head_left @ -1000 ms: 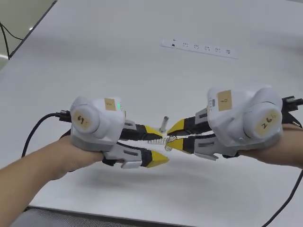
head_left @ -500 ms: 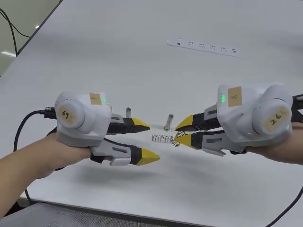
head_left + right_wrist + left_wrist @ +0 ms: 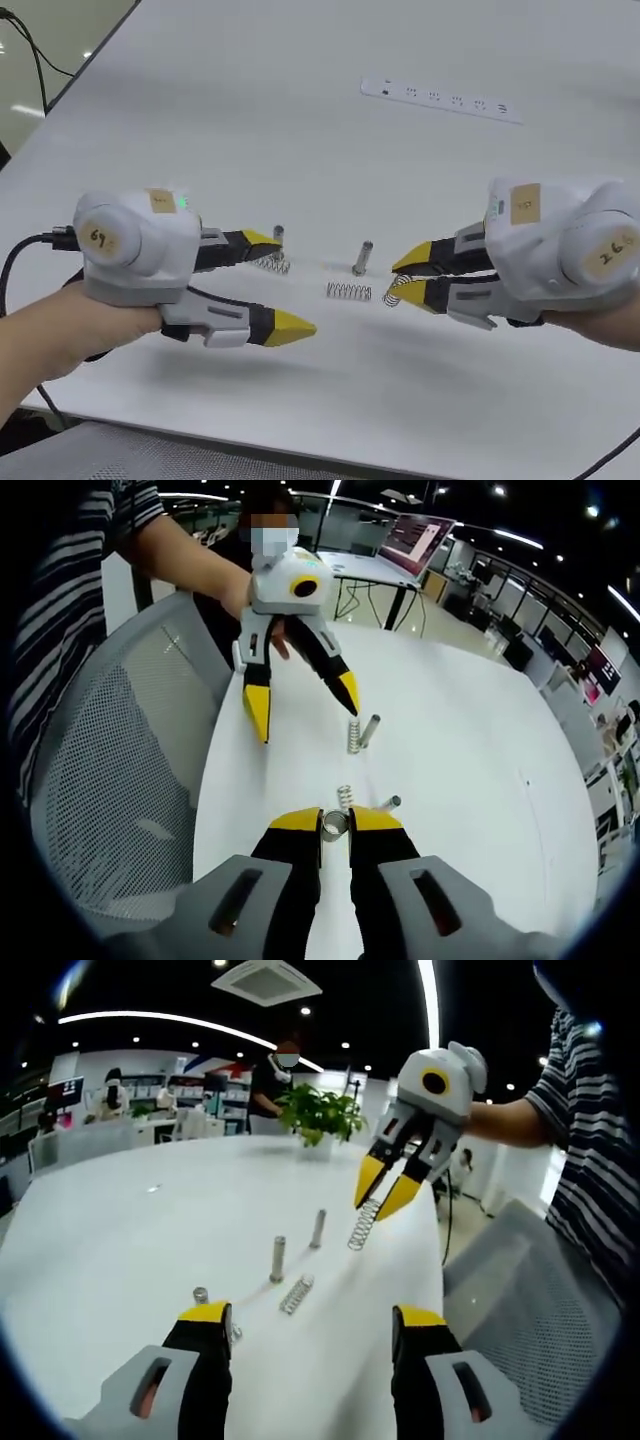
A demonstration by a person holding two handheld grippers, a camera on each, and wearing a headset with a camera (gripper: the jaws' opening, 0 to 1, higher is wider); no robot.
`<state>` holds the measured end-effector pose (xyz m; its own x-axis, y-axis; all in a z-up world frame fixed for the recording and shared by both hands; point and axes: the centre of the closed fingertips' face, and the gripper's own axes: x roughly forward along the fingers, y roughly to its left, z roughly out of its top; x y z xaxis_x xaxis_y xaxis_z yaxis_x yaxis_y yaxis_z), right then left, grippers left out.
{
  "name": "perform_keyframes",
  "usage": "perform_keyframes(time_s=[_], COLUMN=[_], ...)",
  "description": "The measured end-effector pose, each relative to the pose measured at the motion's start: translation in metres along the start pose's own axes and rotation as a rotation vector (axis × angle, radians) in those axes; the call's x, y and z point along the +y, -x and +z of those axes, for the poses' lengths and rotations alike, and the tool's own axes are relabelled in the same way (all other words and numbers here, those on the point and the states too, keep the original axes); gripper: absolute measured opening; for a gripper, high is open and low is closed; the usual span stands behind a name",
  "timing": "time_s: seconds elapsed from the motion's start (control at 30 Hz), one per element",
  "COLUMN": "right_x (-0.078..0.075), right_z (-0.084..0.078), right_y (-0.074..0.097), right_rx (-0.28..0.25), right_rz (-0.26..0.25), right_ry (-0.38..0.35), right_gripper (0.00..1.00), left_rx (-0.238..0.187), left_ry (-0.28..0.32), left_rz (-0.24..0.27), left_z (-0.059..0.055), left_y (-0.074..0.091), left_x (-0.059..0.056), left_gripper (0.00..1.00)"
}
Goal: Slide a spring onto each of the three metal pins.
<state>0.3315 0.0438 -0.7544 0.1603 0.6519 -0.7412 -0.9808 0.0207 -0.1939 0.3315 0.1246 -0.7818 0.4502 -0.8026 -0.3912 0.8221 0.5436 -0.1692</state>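
Left gripper (image 3: pixel 292 282) now farther from right gripper (image 3: pixel 395 280) and its spring (image 3: pixel 392 297).

This is an open-plan office. In the left gripper view, far ahead of the jaws, a potted plant (image 3: pixel 318 1115) stands at the end of the white bench (image 3: pixel 120 1250). High above them are a ceiling air vent (image 3: pixel 268 980), spotlights and a curved light strip (image 3: pixel 150 1022). In the right gripper view a grey mesh chair (image 3: pixel 110 780) sits left of the jaws, and a monitor (image 3: pixel 415 532) stands far beyond them. In the head view a power strip (image 3: pixel 440 100) lies beyond the jaws.
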Motion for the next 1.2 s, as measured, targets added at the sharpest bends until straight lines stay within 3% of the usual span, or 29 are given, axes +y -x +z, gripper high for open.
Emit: perform_keyframes(time_s=[0.3,0.6,0.9,1.2], right_x=[-0.003,-0.012,-0.016,-0.031], right_z=[-0.007,-0.014,-0.018,-0.028], right_y=[0.005,0.014,0.018,0.031], right_rx=[0.011,0.017,0.030,0.048], right_rz=[-0.015,-0.048,-0.069,-0.103], right_ry=[-0.020,-0.047,-0.053,-0.073], right_gripper=[0.07,0.07,0.07,0.07], left_rx=[-0.013,-0.013,-0.040,-0.047], left_ry=[0.021,0.021,0.024,0.037], left_rz=[0.066,0.087,0.106,0.120], left_z=[-0.005,-0.008,-0.004,-0.004], left_y=[0.015,0.022,0.024,0.025], left_x=[0.020,0.027,0.033,0.038], left_gripper=[0.71,0.87,0.98,0.98])
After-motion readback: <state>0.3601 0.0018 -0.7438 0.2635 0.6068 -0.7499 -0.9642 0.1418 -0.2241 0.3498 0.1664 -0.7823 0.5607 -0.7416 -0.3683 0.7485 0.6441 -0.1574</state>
